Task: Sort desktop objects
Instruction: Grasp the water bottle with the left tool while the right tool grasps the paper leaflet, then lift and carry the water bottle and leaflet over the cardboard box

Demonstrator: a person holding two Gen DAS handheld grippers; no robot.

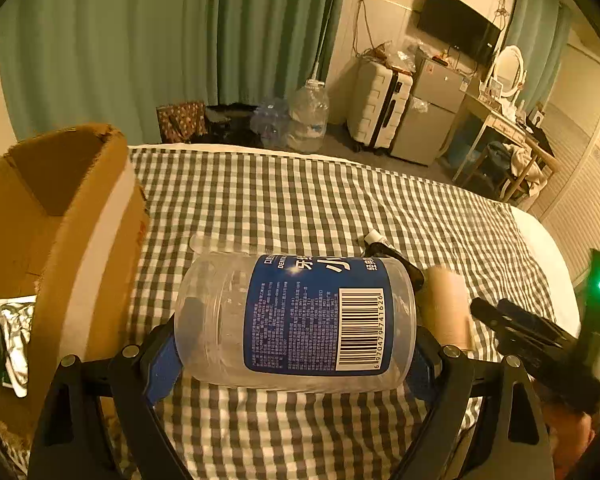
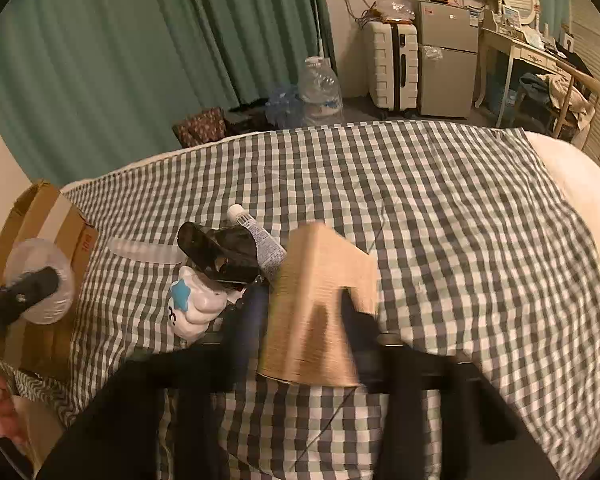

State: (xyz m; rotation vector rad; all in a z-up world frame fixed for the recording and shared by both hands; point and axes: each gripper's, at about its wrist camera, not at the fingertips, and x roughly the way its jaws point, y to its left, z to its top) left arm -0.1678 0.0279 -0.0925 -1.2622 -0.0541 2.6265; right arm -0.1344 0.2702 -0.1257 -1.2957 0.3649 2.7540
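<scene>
Left wrist view first: the left gripper [image 1: 296, 344] has its blue pads on the two ends of a clear plastic jar [image 1: 296, 316] with a blue label, carrying it sideways above the checked cloth [image 1: 300, 200]. Gripping it end to end makes sense, I think, since the round wall would slip; the jaws stand wide because the jar is long. Just to the left sits the cardboard box [image 1: 80, 216], open at the top, with a silvery packet [image 1: 14, 328] already lying inside, so I judge the jar is headed there.

From the right wrist view, the right gripper [image 2: 312, 316] has a tan block [image 2: 320, 304] between its fingers, lifted and tilted; motion blur smears it, but the pads seem to press its sides, so I read it as held. What it is made of, I cannot tell. Just beside it on the cloth wait the leftovers: a white figure with a blue star [image 2: 194, 304], a dark glossy object [image 2: 220, 252], a small tube with a white cap [image 2: 256, 240] and a clear toothbrush case [image 2: 146, 252]. They lie bunched, so each hand can take one thing without crossing the other.
</scene>
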